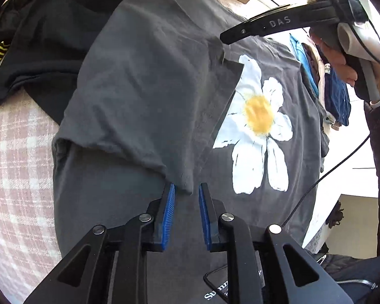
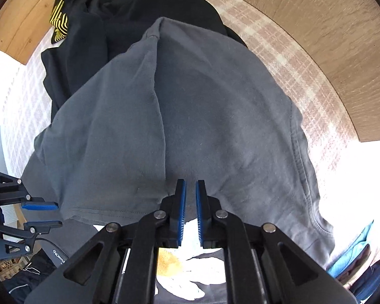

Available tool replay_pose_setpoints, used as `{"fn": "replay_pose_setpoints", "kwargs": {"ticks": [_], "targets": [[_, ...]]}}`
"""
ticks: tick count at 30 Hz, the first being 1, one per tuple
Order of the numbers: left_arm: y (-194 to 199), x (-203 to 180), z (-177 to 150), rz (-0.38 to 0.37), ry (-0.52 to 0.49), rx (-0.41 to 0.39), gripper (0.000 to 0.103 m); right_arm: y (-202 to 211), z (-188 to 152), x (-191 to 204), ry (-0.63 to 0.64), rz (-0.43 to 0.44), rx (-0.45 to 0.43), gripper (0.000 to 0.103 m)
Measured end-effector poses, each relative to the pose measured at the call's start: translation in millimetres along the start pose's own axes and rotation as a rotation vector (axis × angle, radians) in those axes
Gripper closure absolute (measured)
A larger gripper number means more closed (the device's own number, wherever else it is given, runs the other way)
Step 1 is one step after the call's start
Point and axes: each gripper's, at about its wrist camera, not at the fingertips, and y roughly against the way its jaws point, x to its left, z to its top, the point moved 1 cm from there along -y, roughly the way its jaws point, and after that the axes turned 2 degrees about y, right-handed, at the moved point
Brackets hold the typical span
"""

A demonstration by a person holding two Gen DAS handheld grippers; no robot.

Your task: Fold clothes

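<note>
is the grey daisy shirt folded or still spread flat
Partly folded: one side of the grey daisy shirt is flipped over the front, its edge covering part of the daisy print.

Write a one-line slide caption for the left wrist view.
Left gripper open at the folded edge of a grey daisy T-shirt on a plaid cloth.
</note>
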Motion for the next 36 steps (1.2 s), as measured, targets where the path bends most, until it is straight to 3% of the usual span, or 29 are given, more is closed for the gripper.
{"fn": "replay_pose_setpoints", "kwargs": {"ticks": [3,5,8,10,12,13,14,16,18,20,23,26,28,33,36], "targets": [[22,4,-2,0.017,-0.041,-0.068,0.071,29,-1,-1,0.002,-0.063,-0.134,0.094],[34,11,5,0.028,-0.038,-0.122,0.071,37,3,3,-0.004,0.051,-0.180,0.094],[37,27,27,0.040,-0.010,-0.185,0.071,20,19,19,-0.008,0.187,-0.130,0.094],[28,35,42,0.052,-0.011,-0.192,0.071,-4,30,37,0.003,0.151,-0.059,0.094],[10,48,49,0.139,-0.004,-0.164,0.071,-22,32,39,-0.015,0.136,-0.014,0.094],[0,54,52,0.185,0.000,-0.149,0.073,-22,29,36,-0.035,0.151,-0.014,0.094],[3,54,52,0.177,-0.016,-0.177,0.070,-16,25,31,-0.054,0.160,-0.021,0.094],[2,56,53,0.183,-0.013,-0.158,0.071,3,13,24,-0.075,0.178,-0.071,0.094],[1,56,53,0.180,-0.020,-0.161,0.071,21,-2,23,-0.072,0.251,-0.136,0.094],[1,55,52,0.184,-0.029,-0.163,0.071,10,-10,31,-0.068,0.301,-0.108,0.089],[13,56,47,0.184,-0.020,-0.173,0.071,-21,-19,42,-0.056,0.179,-0.010,0.087],[44,60,-11,0.204,0.024,-0.217,0.071,-16,-24,39,-0.077,0.120,0.028,0.085],[65,63,-51,0.218,0.055,-0.247,0.071,2,-27,40,-0.060,0.084,-0.028,0.085],[118,72,-149,0.252,0.132,-0.321,0.071,18,-33,75,-0.012,0.140,-0.085,0.085],[137,81,-220,0.276,0.225,-0.336,0.070,7,-30,113,0.066,0.159,-0.065,0.085]]}}
